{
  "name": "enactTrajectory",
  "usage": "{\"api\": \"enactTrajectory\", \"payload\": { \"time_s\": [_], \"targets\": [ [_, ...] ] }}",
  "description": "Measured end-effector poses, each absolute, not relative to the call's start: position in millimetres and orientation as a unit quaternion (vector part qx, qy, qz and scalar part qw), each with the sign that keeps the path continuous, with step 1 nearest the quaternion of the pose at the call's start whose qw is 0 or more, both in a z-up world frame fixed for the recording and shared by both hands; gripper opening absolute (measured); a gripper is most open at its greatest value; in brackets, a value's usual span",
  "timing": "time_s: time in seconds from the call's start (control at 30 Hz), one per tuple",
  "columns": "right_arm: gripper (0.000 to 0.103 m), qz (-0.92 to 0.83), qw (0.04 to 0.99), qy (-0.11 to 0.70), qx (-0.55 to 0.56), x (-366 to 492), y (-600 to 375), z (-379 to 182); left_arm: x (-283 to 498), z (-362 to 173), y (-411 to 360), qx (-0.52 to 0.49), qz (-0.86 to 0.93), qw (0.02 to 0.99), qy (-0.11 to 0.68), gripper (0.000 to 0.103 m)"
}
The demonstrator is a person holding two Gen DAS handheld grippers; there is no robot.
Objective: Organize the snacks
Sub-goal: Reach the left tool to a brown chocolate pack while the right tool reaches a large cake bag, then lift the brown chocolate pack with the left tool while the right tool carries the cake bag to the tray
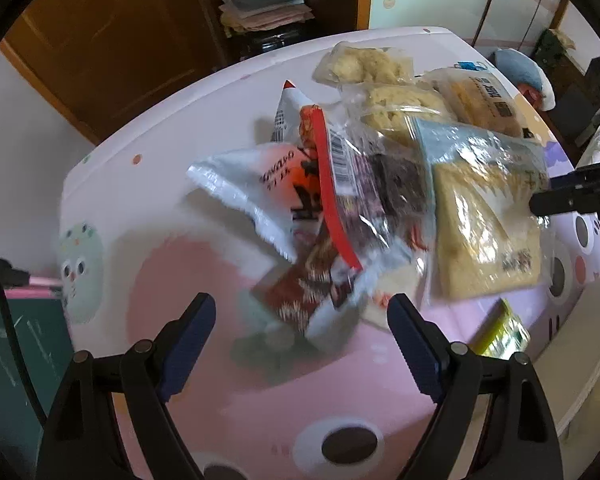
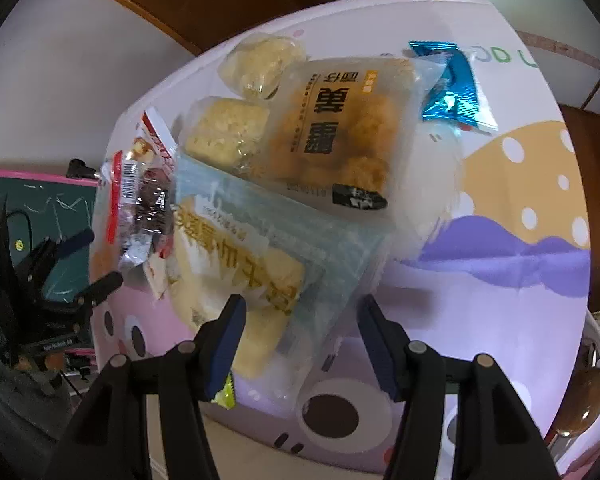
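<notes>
Left wrist view: the left gripper (image 1: 300, 320) points steeply down at a table (image 1: 148, 184) covered in a pastel cartoon-print cloth. Its two blue-padded fingers (image 1: 190, 340) stand wide apart with nothing clamped between them; the near end of a heap of snacks lies on the table in the gap beyond their tips. Nearest is a dark red-brown packet (image 1: 300, 300), blurred. Above it lie a white pouch with red lettering (image 1: 260, 188) and a clear bag with a red strip and barcode (image 1: 340, 184). To the right is a flat clear bag of pale yellow cake (image 1: 488, 224), partly overlapping the pile. Farther back are clear bags of crumbly yellow pieces (image 1: 364, 64). A small yellow-green packet (image 1: 504, 332) lies apart near the table's edge, beside the right finger. The tip of the other gripper enters from the right edge.

Right wrist view: the right gripper (image 2: 300, 328) also points down, its fingers (image 2: 228, 340) about half apart and gripping nothing. The flat cake bag (image 2: 240, 264) lies just beyond and between the tips. Behind it sits a large pouch with bold dark characters (image 2: 340, 128), and a shiny blue wrapper (image 2: 452, 84) lies at the far right of the pile. The left gripper (image 2: 80, 264) shows at the left edge.
</notes>
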State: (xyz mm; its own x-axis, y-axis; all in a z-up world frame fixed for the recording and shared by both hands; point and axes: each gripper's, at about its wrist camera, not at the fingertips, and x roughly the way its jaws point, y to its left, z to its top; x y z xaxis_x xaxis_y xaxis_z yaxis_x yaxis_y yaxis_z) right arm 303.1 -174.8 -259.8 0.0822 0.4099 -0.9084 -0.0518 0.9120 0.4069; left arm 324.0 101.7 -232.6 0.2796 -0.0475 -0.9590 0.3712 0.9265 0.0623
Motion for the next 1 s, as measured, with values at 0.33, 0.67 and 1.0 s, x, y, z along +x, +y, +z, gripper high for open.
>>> {"api": "enactTrajectory", "payload": {
  "time_s": [0.33,0.67,1.0],
  "targets": [
    [0.067,0.177,0.713,0.664,0.141,314,-169,-268,354,-266,100,0.12,-0.165,0.77,0.605,0.087],
    [0.039,0.205,0.708,0.665,0.121,311,-157,-263,350,-268,106,0.066,-0.167,0.764,0.62,0.043],
    [0.019,0.213,0.753,0.614,0.098,280,-155,-208,313,-243,114,0.029,-0.106,0.775,0.623,0.033]
  ]
}}
